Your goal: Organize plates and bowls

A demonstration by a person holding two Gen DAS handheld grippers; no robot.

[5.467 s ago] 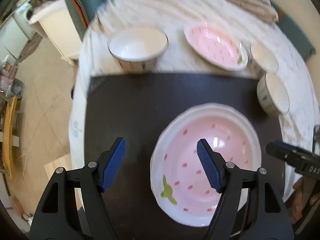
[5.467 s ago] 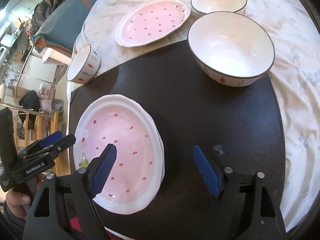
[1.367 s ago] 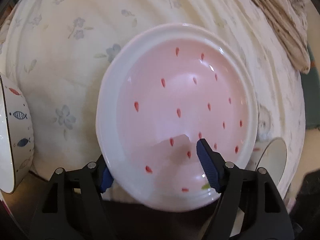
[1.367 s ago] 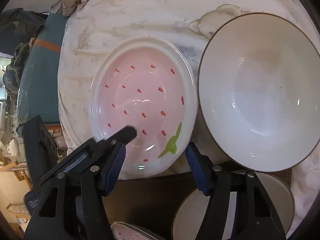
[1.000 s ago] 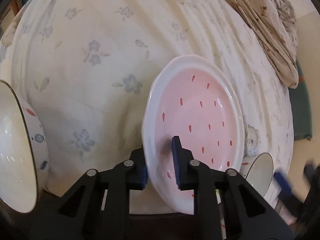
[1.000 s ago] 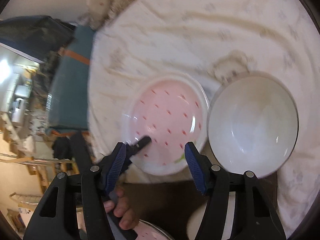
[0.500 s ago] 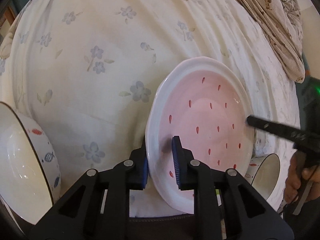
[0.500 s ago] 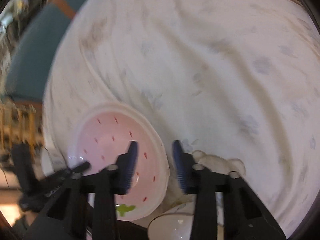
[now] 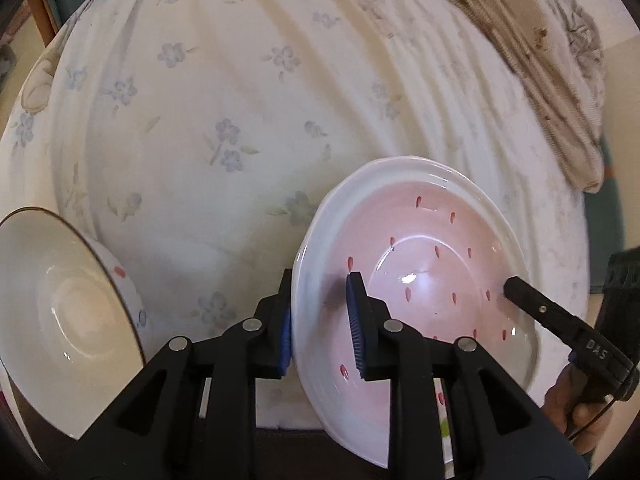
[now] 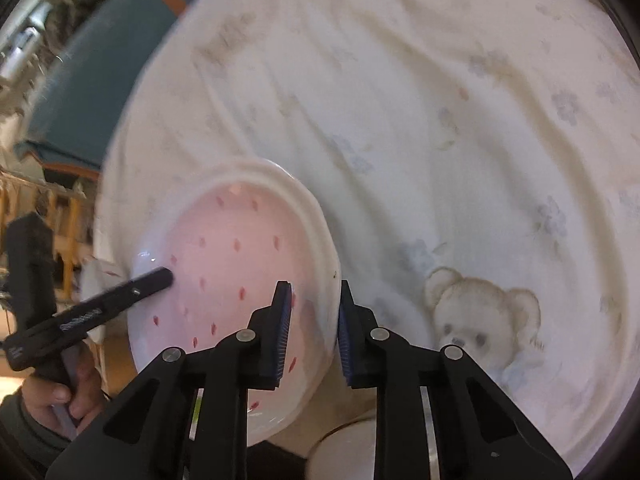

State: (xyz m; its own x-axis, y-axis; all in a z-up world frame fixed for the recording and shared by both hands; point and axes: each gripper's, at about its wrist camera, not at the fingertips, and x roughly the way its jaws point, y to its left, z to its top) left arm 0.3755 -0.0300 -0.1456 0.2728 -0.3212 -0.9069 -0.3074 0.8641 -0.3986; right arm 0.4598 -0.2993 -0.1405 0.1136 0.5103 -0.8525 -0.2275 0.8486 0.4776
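In the left wrist view, a white bowl with a dark rim line and small painted marks on its outer wall sits at the far left, tipped so its inside faces the camera. Just to its right the left gripper pinches the near-left rim of the pink plate, one blue pad behind the white edge and the other pressed on the pink inner face. The plate (white-rimmed, dotted with red seed marks) is tilted, its left edge raised above the floral tablecloth. Farther right, the black tip of the right gripper reaches the plate's opposite side, with a hand on its handle. A brown patterned cloth lies at the upper right.

In the right wrist view, the left gripper enters from the left, its tip lying over the plate's pink well. The right gripper straddles the plate rim with its pads drawn close on either side; whether they squeeze it I cannot tell. To the right, a bear print shows on the tablecloth
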